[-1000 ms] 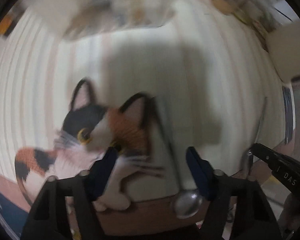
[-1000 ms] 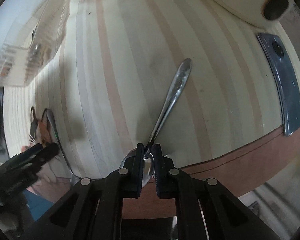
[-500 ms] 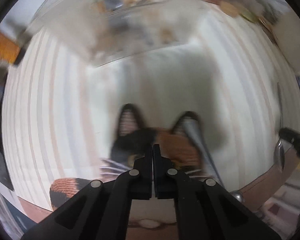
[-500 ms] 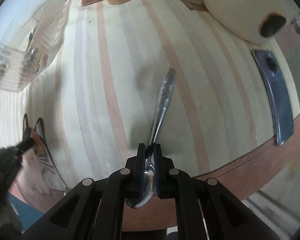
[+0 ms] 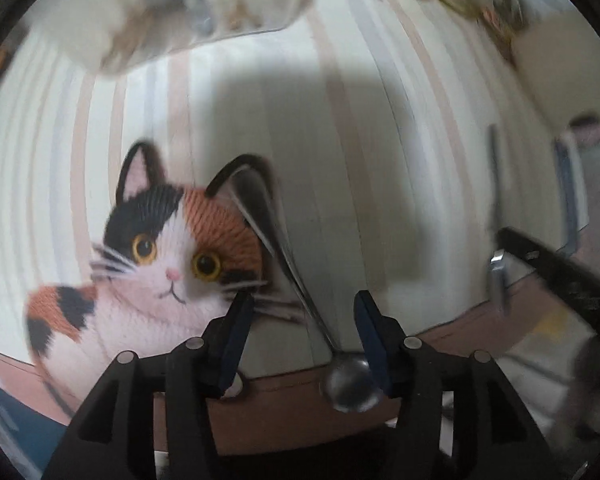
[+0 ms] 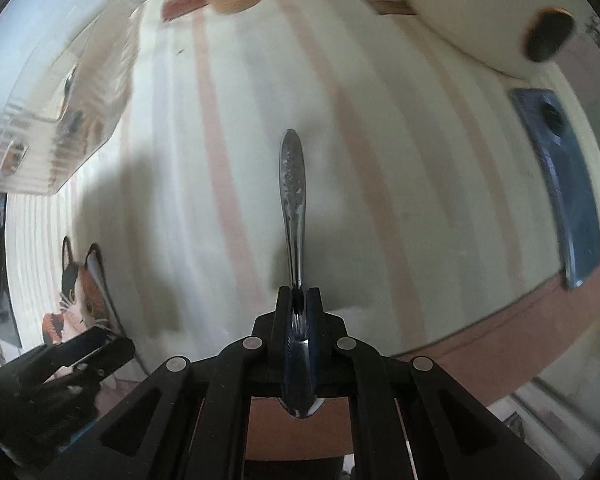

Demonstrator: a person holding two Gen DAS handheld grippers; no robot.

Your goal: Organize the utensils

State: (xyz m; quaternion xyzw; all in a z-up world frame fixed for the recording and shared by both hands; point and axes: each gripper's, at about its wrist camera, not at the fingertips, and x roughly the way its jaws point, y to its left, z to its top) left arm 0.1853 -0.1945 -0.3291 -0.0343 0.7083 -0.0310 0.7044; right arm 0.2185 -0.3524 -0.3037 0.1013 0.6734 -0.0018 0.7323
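Left gripper [image 5: 302, 332] released, jaws wide apart, hovering at the near edge of the striped tabletop [image 5: 340, 128]. Between the jaws but untouched, a spoon [image 5: 300, 300]: bowl overhanging the near edge just beside the right finger, thin handle running away and leftward across the right ear of a calico cat mat [image 5: 172, 248]. Cat mat flat on the tabletop near its near edge, left of the gripper. Blurred clear tray [image 5: 204, 12] at the far edge, contents not legible.

Right gripper [image 6: 299, 304] clenched on a second spoon [image 6: 292, 184], pads pinching its neck, bowl tucked back between the fingers, patterned handle pointing straight ahead above the tabletop; embossed pattern too small to read. To the left in the right wrist view, the left gripper and the cat mat. Dark blue phone [image 6: 560, 176] lying near the right end of the near edge. Pale rounded object [image 6: 472, 12] with a dark round spot at the far right corner. No readable writing anywhere; a red-and-blue logo at the far edge too blurred to make out.
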